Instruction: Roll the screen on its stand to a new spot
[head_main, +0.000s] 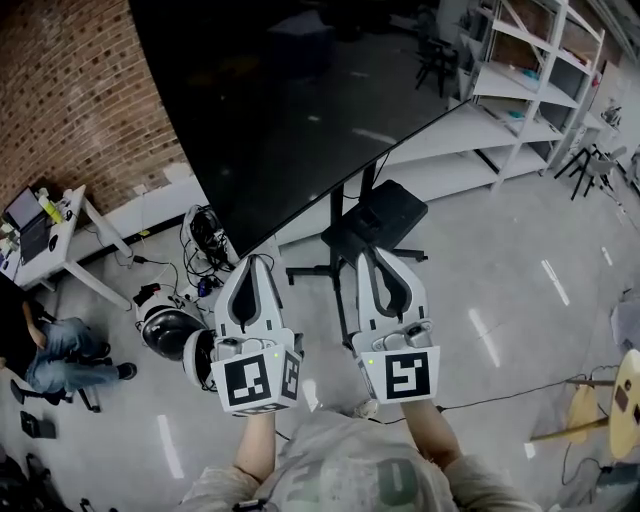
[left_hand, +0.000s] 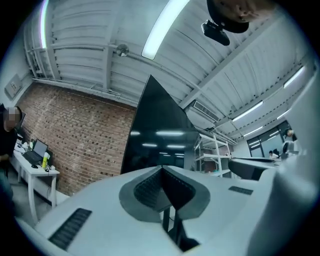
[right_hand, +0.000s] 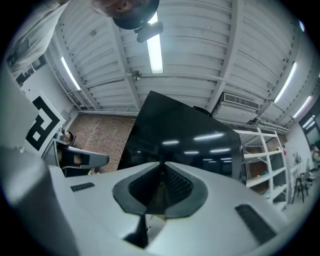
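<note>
Big black screen (head_main: 290, 100) on its stand (head_main: 338, 225) fills the top-centre of the head view, tilted in frame w/ its lower edge running down-left to up-right. It stands on the grey floor (head_main: 500, 300) betw. the brick wall (head_main: 70, 100) at left and white shelving (head_main: 530, 80) at right. A black tray (head_main: 385, 215) sits on the stand's pole below the screen, base legs spread on the floor under it. Left gripper (head_main: 258, 262) and right gripper (head_main: 377, 255) are held up side by side in front of the person, both pointing at the screen. Left tip is just under the screen's lower-left corner and right tip is over the tray; contact w/ either can't be told from here. Left gripper view: left gripper (left_hand: 162, 168) has its fingers pressed together, nothing pinched, and the screen (left_hand: 160, 135) rises ahead beyond the tips. Right gripper view: right gripper (right_hand: 162, 163) is likewise closed tip to tip w/ nothing seen betw. the pads, and the screen (right_hand: 185, 135) is ahead and above. Elsewhere in the head view there's a white desk (head_main: 75, 235) w/ a laptop (head_main: 22, 208) at far left, a seated person (head_main: 60, 350) below it, a tangle of cables (head_main: 205, 240) near the wall, and a wooden stool (head_main: 585, 410) at the right edge.
</note>
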